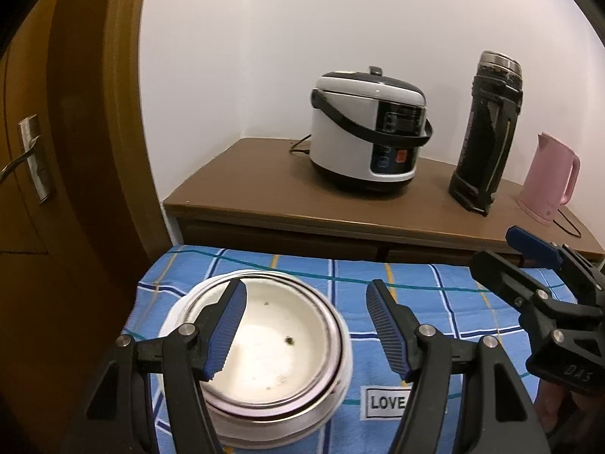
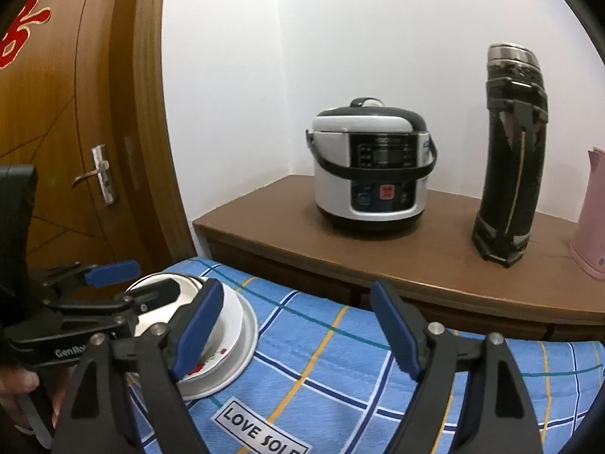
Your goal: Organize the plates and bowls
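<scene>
A stack of nested white bowls [image 1: 280,348] [image 2: 230,321] sits on a white plate [image 1: 346,374] [image 2: 247,344] on the left part of a blue checked tablecloth [image 1: 446,302] [image 2: 340,359]. Red flowers show on the lowest bowl's side in the right wrist view. My left gripper [image 1: 308,329] [image 2: 157,276] hovers open over the stack. Its left finger crosses the bowl's left rim in the picture and nothing is clamped between the pads. My right gripper [image 2: 298,331] [image 1: 493,247] is open to the right of the stack, over bare cloth, holding nothing.
Behind the table a brown cabinet [image 1: 264,174] carries a white rice cooker [image 1: 363,132] [image 2: 370,174], a tall black thermos [image 1: 487,132] [image 2: 510,159] and a pink kettle [image 1: 548,178]. A wooden door [image 1: 56,151] with a metal handle stands at the left. A hand shows at the lower left of the right wrist view.
</scene>
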